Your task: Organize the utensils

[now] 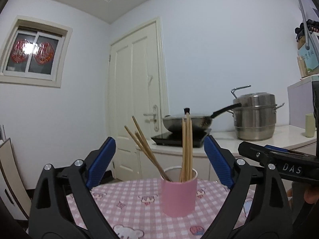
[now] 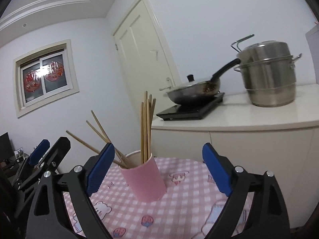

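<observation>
Left hand-held gripper [image 1: 159, 159]: jaws spread wide, blue ribbed pads well apart; nothing between the pads is touched; the pink cup stands ahead of them, clear of both fingers; seen from the right wrist camera it shows at the far left edge [image 2: 42, 155], likewise empty.

Right hand-held gripper [image 2: 158, 163]: jaws spread wide, pads apart and gripping nothing; the cup sits between the two fingers in view but beyond their tips, touching neither; in the left wrist view its black body [image 1: 279, 157] juts in from the right, with part of a person's hand [image 1: 311, 197] behind it.

Pink cup [image 1: 178, 194]: upright on the counter, near the far edge of the checked cloth; white inside, open at the top.

Chopsticks [image 1: 186, 145]: wooden, all standing in the cup; one bunch rises almost straight against the right side of the rim; a second bunch [image 2: 95, 137] leans far out to the left, fanned apart.

Counter [image 1: 127, 205]: covered with a pink-and-white checked cloth printed with small cartoon figures and strawberries; the cup is the only thing seen standing on it.

Kitchen worktop [image 2: 249, 117]: white, behind and to the right; a black induction hob [image 2: 189, 109] carries a lidded steel wok [image 2: 191, 91] with a black handle; a tall steel steamer pot [image 2: 269, 73] stands beside it.

Background: cream panelled door [image 1: 137, 91]; small window [image 1: 33, 52] with red decorations on the left wall.
</observation>
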Action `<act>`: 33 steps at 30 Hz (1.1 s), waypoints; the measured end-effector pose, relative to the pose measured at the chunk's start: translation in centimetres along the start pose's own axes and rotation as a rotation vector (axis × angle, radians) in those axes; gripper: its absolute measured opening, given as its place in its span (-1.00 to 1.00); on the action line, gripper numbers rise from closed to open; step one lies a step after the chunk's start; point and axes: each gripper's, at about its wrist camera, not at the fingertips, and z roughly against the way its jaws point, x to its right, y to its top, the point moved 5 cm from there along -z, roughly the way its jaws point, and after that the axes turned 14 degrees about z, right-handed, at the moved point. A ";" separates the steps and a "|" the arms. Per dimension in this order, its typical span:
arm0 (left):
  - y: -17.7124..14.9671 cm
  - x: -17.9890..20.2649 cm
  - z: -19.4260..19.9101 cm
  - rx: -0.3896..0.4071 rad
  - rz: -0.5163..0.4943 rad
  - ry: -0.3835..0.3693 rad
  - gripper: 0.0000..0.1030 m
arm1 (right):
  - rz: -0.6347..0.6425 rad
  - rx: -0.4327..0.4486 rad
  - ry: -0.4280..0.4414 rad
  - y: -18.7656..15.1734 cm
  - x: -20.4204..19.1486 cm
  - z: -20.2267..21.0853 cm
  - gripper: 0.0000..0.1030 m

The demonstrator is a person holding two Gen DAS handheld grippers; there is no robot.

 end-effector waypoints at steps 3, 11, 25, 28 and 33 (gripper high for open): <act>-0.4 -0.5 0.5 -0.020 0.011 0.003 0.76 | -0.005 -0.015 -0.012 -0.3 -0.2 0.4 0.71; -0.6 -1.7 1.4 -0.059 0.056 0.012 0.80 | 0.071 -0.019 -0.061 -0.6 -1.7 1.9 0.77; -0.1 -2.7 3.3 -0.119 0.059 0.071 0.80 | 0.188 -0.016 -0.143 -0.4 -4.6 4.3 0.82; 0.3 -3.3 4.0 -0.112 0.085 0.091 0.80 | 0.186 -0.019 -0.126 -0.1 -5.2 4.5 0.82; 1.0 -4.1 4.6 -0.111 0.080 0.111 0.80 | 0.190 -0.030 -0.092 0.3 -6.3 4.3 0.82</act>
